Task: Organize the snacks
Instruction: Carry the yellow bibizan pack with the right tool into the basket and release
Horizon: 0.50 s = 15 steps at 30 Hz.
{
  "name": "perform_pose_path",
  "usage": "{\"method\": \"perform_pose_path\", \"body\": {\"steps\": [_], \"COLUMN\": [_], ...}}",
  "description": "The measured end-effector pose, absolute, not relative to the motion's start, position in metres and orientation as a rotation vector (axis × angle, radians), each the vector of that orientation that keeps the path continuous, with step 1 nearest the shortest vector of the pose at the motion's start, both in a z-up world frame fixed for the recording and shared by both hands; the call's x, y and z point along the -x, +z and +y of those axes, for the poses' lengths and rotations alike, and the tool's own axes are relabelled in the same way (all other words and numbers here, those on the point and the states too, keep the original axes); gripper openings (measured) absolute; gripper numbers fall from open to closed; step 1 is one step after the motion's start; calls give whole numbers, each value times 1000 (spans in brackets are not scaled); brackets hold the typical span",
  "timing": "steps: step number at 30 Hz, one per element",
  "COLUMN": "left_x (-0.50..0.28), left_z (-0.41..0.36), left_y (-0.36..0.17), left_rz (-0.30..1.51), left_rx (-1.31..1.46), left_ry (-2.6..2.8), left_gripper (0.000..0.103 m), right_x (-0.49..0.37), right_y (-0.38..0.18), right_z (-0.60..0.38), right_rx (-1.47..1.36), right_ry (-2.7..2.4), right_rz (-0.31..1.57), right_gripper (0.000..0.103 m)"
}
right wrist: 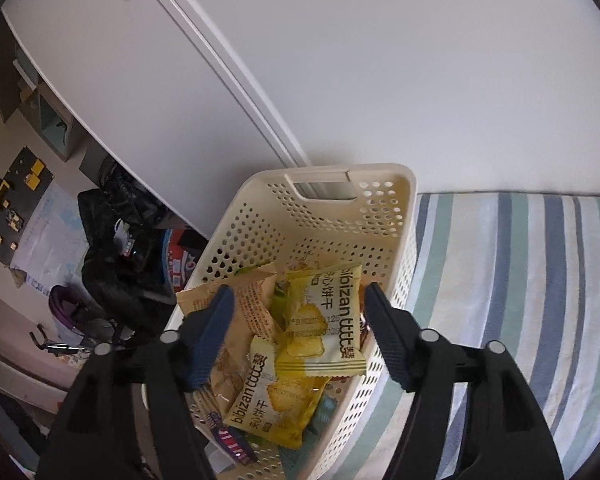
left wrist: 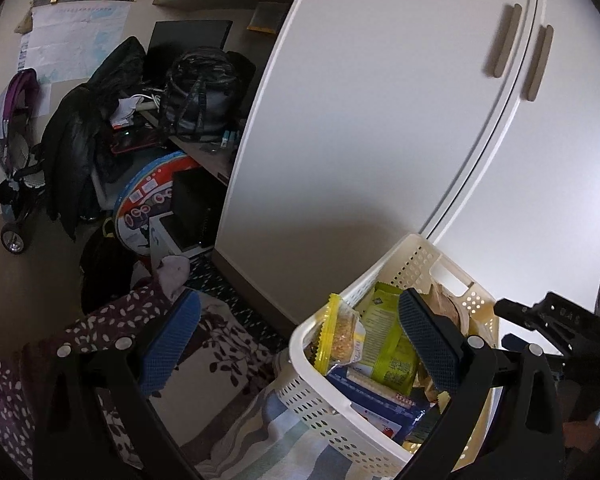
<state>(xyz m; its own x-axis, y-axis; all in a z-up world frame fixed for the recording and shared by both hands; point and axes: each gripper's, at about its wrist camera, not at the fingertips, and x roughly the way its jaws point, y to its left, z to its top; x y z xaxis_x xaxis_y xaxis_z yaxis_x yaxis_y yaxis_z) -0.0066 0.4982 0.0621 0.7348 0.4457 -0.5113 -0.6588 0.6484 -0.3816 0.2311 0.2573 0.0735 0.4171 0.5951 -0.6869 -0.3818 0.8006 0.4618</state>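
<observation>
Snacks sit in one cream perforated basket (left wrist: 332, 428) on a striped blanket (left wrist: 284, 440), against the white wardrobe (left wrist: 380, 120).

Left wrist view: left gripper (left wrist: 296, 344) jaws wide apart, holding nothing. Its two fingers straddle the basket's near corner; one blue pad (left wrist: 168, 348) hangs outside over the patterned rug (left wrist: 228, 344), the other is over the snacks. Visible packets, counted: one yellow-edged clear packet (left wrist: 340, 336) standing upright against the basket wall, one green packet (left wrist: 388, 348) tilted with its long axis running toward the wardrobe, one blue packet (left wrist: 376, 404) lying flat below it. More wrappers lie underneath; can't count them. Right gripper (left wrist: 560, 320) shows at the right edge, beyond the basket. Wardrobe has two doors and two handles. Clutter at left: one stroller (left wrist: 16, 148), one dark jacket (left wrist: 80, 132), one black bag (left wrist: 200, 92) on a desk.

Right wrist view: right gripper (right wrist: 300, 332) jaws open, empty, poised over the basket with both fingers above the snack pile. Basket long axis runs away from the camera toward the wardrobe; one handle slot (right wrist: 320, 188) at the far end. Two yellow "bibizan" packets: upper one (right wrist: 324, 320) between the fingers, long axis toward the far end; lower one (right wrist: 272, 400) tilted left. One tan packet (right wrist: 244, 304) beside the left finger. One purple wrapper (right wrist: 228, 440) near the bottom. Further wrappers are partly hidden.
</observation>
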Motion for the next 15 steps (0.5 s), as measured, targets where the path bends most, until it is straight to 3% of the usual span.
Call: {"method": "perform_pose_path", "body": {"steps": [15], "left_x": [8], "left_z": [499], "left_y": [62], "left_rz": [381], "left_rx": [615], "left_ry": [647], "left_gripper": [100], "right_x": [-226], "right_y": [49], "right_z": [291], "right_rx": [-255], "right_ry": [709], "right_rz": [1035], "right_gripper": [72]}}
